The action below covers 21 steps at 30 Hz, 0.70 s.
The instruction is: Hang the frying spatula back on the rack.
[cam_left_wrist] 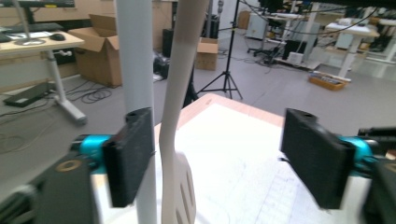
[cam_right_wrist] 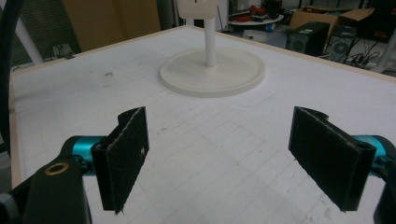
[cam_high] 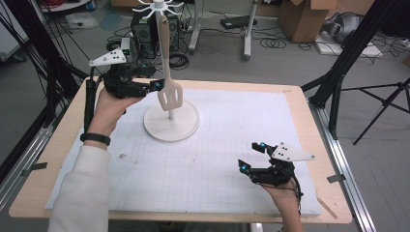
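Cluttered lab floor with cardboard boxes [cam_high: 304,17] and cables behind; pale wooden table [cam_high: 309,145] under a white gridded mat [cam_high: 217,159]. Ahead of the left gripper [cam_high: 145,86], a white stand [cam_high: 170,124] with round base and hooked top. Slotted spatula [cam_high: 169,94] hanging there, handle between the spread jaws, touching neither pad [cam_left_wrist: 133,149]. Best drawn straight back, level, without brushing handle or pole. Right gripper [cam_high: 251,157] resting low near the mat's front edge, jaws wide apart, empty.
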Motion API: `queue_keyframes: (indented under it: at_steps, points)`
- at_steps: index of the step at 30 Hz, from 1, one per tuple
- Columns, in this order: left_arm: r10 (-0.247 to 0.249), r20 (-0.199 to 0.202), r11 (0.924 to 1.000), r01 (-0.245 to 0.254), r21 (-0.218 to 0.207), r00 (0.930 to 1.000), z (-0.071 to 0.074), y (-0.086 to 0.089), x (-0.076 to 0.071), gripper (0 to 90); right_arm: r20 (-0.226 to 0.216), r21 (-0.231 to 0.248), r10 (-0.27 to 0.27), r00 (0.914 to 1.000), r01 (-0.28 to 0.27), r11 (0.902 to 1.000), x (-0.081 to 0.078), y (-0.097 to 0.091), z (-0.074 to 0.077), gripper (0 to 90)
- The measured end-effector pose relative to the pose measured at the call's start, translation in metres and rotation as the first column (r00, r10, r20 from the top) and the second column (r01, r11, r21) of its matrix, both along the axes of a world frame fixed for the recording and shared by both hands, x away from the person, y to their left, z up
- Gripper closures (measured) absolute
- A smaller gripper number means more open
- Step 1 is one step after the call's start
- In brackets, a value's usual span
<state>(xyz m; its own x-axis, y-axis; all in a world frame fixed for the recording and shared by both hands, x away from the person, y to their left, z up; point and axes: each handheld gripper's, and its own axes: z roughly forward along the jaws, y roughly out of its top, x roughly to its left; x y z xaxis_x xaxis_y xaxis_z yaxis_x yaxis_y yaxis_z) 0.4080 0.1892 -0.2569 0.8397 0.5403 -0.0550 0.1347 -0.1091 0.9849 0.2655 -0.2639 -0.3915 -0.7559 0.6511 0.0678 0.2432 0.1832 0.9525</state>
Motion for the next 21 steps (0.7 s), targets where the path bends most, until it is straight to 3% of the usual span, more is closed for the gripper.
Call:
queue_keyframes:
  at_steps: [1,6,7,8,9,10,11,12,14,16,18,21]
  points:
    - [0.006,0.013,0.9999,-0.006,0.011,0.9999,-0.004,0.006,-0.012,20.7,-0.003,-0.001,-0.001,1.0,0.001,1.0,0.0,0.0,0.0,19.1]
    - [-0.013,0.049,0.9995,0.011,0.03,0.9987,-0.017,0.015,-0.039,17.5,-0.006,-0.009,0.001,1.0,-0.001,1.0,0.003,0.003,-0.002,19.0]
    - [-0.024,0.063,0.9986,0.021,0.048,0.9977,-0.024,0.016,-0.051,16.3,-0.007,-0.013,-0.001,1.0,0.001,0.9999,0.003,0.003,-0.003,18.9]
    - [-0.024,0.063,0.9986,0.021,0.048,0.9977,-0.024,0.016,-0.051,16.3,-0.006,-0.015,-0.001,1.0,0.001,0.9999,0.003,0.004,-0.003,18.9]
    - [-0.039,0.086,0.9974,0.034,0.064,0.9955,-0.032,0.017,-0.065,16.2,-0.006,-0.018,-0.005,1.0,0.005,0.9998,0.003,0.004,-0.003,18.9]
    - [-0.039,0.086,0.9974,0.034,0.064,0.9955,-0.032,0.017,-0.065,16.3,-0.011,-0.018,-0.006,0.9999,0.006,0.9998,0.002,0.004,-0.003,18.9]
    - [-0.055,0.102,0.9963,0.048,0.071,0.9933,-0.042,0.017,-0.079,16.3,-0.009,-0.021,-0.01,0.9999,0.01,0.9997,0.002,0.004,-0.003,19.0]
    - [-0.055,0.102,0.9963,0.048,0.071,0.9933,-0.042,0.017,-0.079,16.3,-0.009,-0.021,-0.01,0.9999,0.01,0.9997,0.002,0.004,-0.003,19.0]
    - [-0.077,0.109,0.9949,0.07,0.072,0.991,-0.057,0.018,-0.097,16.3,-0.011,-0.022,-0.02,0.9997,0.02,0.9996,0.002,0.004,-0.004,19.0]
    - [-0.09,0.104,0.9937,0.082,0.076,0.9905,-0.063,0.019,-0.102,16.3,-0.005,-0.028,-0.022,0.9997,0.022,0.9994,0.003,0.004,-0.004,18.9]
    - [-0.122,0.084,0.9897,0.115,0.086,0.9889,-0.083,0.022,-0.117,16.1,-0.005,-0.029,-0.026,0.9997,0.026,0.9992,0.004,0.003,-0.005,18.9]
    - [-0.124,0.083,0.9901,0.118,0.075,0.9888,-0.093,0.026,-0.124,16.1,-0.005,-0.026,-0.034,0.9994,0.033,0.9991,0.004,0.002,-0.006,18.9]
